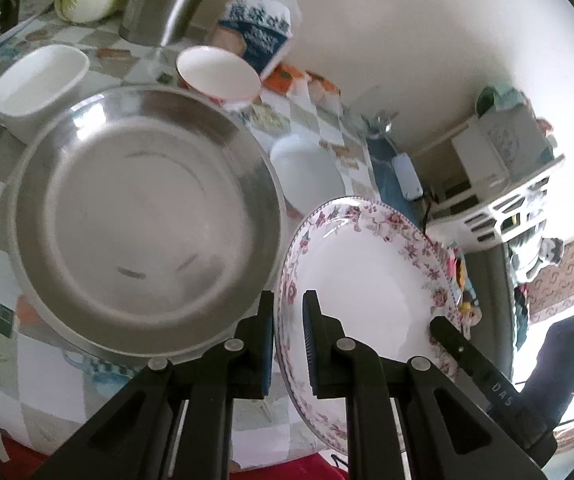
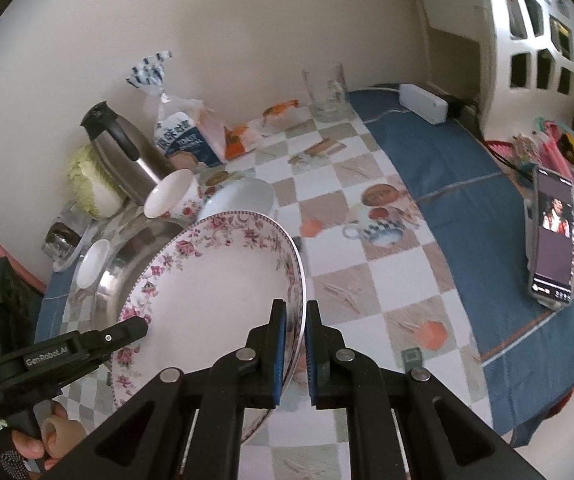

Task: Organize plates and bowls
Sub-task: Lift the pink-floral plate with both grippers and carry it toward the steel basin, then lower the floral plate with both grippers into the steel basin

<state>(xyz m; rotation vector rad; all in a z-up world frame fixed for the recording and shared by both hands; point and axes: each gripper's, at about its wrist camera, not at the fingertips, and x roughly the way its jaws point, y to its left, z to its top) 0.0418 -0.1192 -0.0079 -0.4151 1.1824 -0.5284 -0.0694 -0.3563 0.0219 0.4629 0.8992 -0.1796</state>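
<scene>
While both my jaws pinch opposite rims of floral plate (image 1: 367, 280) — left gripper (image 1: 289, 344), right gripper (image 2: 295, 344) clamped tight — plate hangs tilted above table (image 2: 367, 272) near its front edge, beside steel basin (image 1: 147, 220) — two-sided hold likely keeps it steady.

Light: soft daylight, fairly bright, washing out the wall (image 1: 387, 40) to cream.
Source: blown-out white patch at lower right of left wrist view, beside the window-lit floor (image 1: 567, 280).
Glare: pale reflections on the steel basin (image 1: 147, 216); white sheen across the floral plate (image 2: 215, 304).
Shadows: faint, diffuse.
Blur: slight motion smear in both views, worst toward the rims.
Distortion: strong fisheye bending, black corners; desk (image 2: 347, 240) edges curved.
</scene>
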